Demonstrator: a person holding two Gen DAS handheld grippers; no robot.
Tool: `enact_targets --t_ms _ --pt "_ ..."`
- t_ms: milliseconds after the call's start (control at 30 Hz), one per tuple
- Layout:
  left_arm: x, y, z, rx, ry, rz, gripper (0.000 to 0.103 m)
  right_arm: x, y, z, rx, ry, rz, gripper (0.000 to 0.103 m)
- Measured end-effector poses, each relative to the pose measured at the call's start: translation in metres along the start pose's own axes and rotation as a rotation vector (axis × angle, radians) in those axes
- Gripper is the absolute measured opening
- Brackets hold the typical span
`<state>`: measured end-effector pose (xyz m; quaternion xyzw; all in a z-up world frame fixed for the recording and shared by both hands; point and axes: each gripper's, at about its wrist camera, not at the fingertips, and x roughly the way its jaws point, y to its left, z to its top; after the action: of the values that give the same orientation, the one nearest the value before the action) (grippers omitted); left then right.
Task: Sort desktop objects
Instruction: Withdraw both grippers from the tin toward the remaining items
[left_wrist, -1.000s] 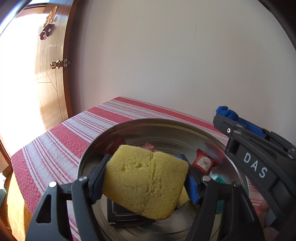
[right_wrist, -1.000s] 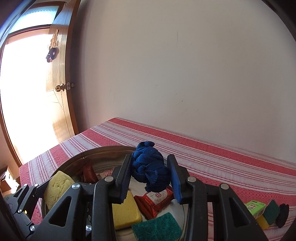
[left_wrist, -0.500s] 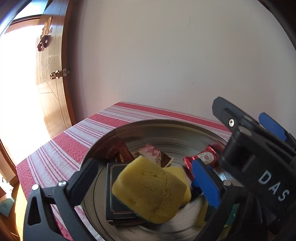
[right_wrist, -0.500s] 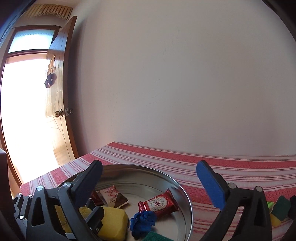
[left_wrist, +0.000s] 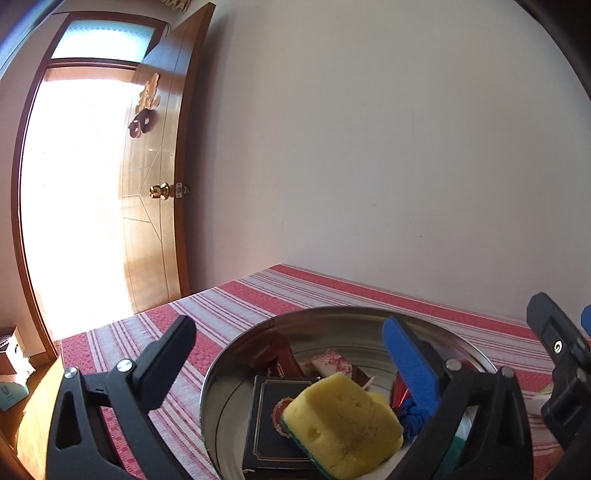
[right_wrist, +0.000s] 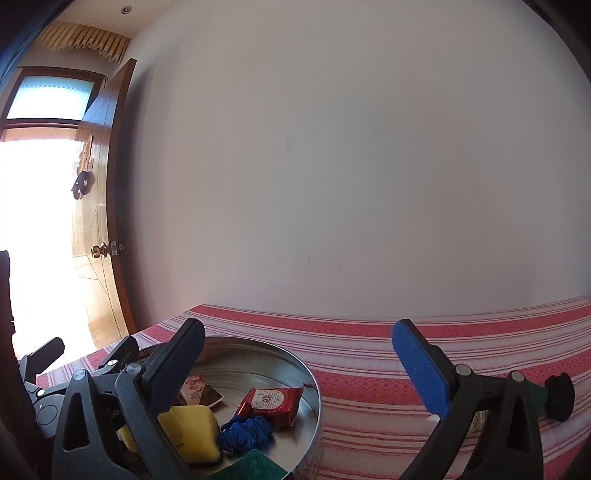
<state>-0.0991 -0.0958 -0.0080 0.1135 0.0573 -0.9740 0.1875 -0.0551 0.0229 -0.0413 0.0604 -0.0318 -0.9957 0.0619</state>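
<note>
A round metal tray (left_wrist: 325, 314) sits on the red striped tablecloth (left_wrist: 229, 306). In it lie a yellow sponge (left_wrist: 343, 424), a dark box (left_wrist: 269, 417), a blue cloth (right_wrist: 245, 432), a red packet (right_wrist: 271, 400) and other snack packets. My left gripper (left_wrist: 288, 354) is open and empty above the tray's near side. My right gripper (right_wrist: 299, 350) is open and empty above the tray's right rim (right_wrist: 314, 387); part of it shows at the right of the left wrist view (left_wrist: 557, 350).
A green scouring pad (right_wrist: 255, 467) lies at the tray's near edge. A small black object (right_wrist: 559, 397) and a green-labelled item lie on the cloth at the right. A white wall stands behind the table. An open wooden door (left_wrist: 155, 192) is at the left.
Both grippers opened. The yellow sponge dropped from the left gripper into the tray and the blue cloth dropped from the right one. Both grippers then rose and drew back.
</note>
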Motion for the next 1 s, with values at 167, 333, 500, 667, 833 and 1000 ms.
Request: enact_targets --t_ms 167,333,500,667,833,1000 --pt "-0.019 -0.002 -0.003 0.023 -0.118 0.052 0.102 -0.010 0.002 -0.003 -0.060 -0.020 -0.044 0.103" --pt "-0.017 0.001 -0.002 0.020 -0.111 0.048 0.102 -0.016 0.008 -0.006 -0.113 -0.052 -0.072 0.103" --pt "-0.010 0.006 -0.002 0.004 -0.069 0.035 0.102 -0.019 0.012 -0.011 -0.160 -0.048 -0.086 0.103" --pt "-0.011 0.003 -0.003 0.014 -0.065 0.030 0.102 -0.019 0.008 -0.011 -0.148 -0.039 -0.093 0.103" --pt "-0.014 -0.002 -0.007 0.014 -0.040 -0.003 0.102 -0.018 0.002 -0.012 -0.120 -0.026 -0.098 0.103" --pt "-0.016 -0.006 -0.008 0.024 -0.034 -0.010 0.102 -0.016 0.002 -0.014 -0.130 0.007 -0.119 0.103"
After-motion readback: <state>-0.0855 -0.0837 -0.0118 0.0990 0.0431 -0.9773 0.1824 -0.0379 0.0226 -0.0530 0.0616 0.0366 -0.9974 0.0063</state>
